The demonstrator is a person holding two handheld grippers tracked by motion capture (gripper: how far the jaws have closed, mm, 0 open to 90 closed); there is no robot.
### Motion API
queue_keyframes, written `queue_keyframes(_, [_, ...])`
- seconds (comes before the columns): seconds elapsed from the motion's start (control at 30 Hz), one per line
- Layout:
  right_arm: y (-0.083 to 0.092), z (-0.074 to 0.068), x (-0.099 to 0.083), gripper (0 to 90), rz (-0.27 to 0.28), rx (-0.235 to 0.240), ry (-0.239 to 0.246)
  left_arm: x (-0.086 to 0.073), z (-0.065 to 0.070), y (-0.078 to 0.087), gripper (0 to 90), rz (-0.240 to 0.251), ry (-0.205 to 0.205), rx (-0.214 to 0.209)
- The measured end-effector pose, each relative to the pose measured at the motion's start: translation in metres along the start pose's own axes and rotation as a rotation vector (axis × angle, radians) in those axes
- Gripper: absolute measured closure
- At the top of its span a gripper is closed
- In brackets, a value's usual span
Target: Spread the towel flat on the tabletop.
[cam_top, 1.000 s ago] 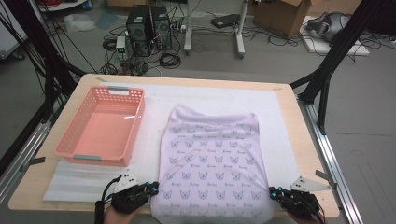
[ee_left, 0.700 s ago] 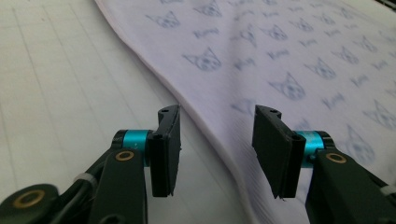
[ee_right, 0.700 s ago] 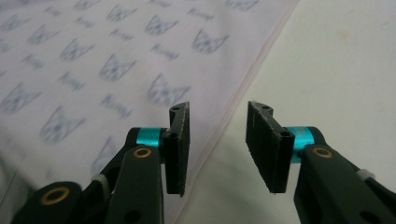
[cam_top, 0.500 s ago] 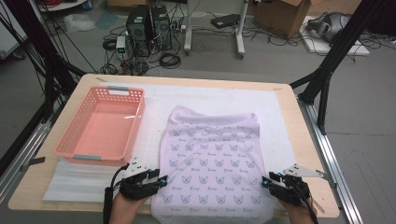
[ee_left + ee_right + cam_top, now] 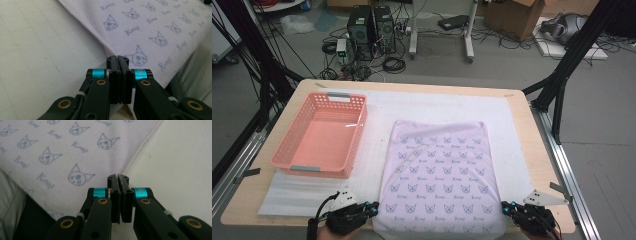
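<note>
A lilac towel (image 5: pixel 439 175) printed with cat faces lies flat on the white mat, its near end hanging over the table's front edge. My left gripper (image 5: pixel 374 205) sits at the towel's near left corner. In the left gripper view its jaws (image 5: pixel 117 58) have just closed, tips over the towel's hem (image 5: pixel 155 30), with nothing visible between them. My right gripper (image 5: pixel 504 205) sits at the near right corner. In the right gripper view it (image 5: pixel 118 177) has also just closed beside the towel's edge (image 5: pixel 50 152), with nothing seen between its jaws.
A pink plastic basket (image 5: pixel 358 132) stands empty at the left of the table. A white padded mat (image 5: pixel 512 130) covers most of the wooden table (image 5: pixel 542 165). Black frame posts stand at both sides, and computers and cables lie on the floor beyond.
Half a second ago both grippers reached a little farther onto the towel's near corners with their jaws apart. Both have since drawn back toward the front edge and shut.
</note>
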State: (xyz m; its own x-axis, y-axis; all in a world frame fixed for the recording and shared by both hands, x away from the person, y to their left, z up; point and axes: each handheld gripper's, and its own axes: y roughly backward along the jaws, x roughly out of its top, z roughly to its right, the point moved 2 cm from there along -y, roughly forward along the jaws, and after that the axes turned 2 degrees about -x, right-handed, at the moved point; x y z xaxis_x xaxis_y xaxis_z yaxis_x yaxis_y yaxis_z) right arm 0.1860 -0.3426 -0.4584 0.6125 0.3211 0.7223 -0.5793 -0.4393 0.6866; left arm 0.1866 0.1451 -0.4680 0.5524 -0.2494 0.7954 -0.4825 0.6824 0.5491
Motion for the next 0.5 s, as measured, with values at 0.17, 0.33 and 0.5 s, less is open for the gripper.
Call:
queue_keyframes(0.17, [-0.005,0.003,0.011,61.7,0.07,-0.035,-0.066,0.017,-0.006,-0.013,51.6,0.078,0.001,0.036])
queue_keyframes(0.33, [-0.027,0.006,0.027,61.4,0.042,-0.081,-0.041,0.034,-0.02,-0.025,52.2,0.102,0.019,0.064])
queue_keyframes(0.5, [-0.031,0.008,0.028,88.1,0.017,-0.076,-0.028,0.033,-0.025,-0.033,53.5,0.084,0.043,0.065])
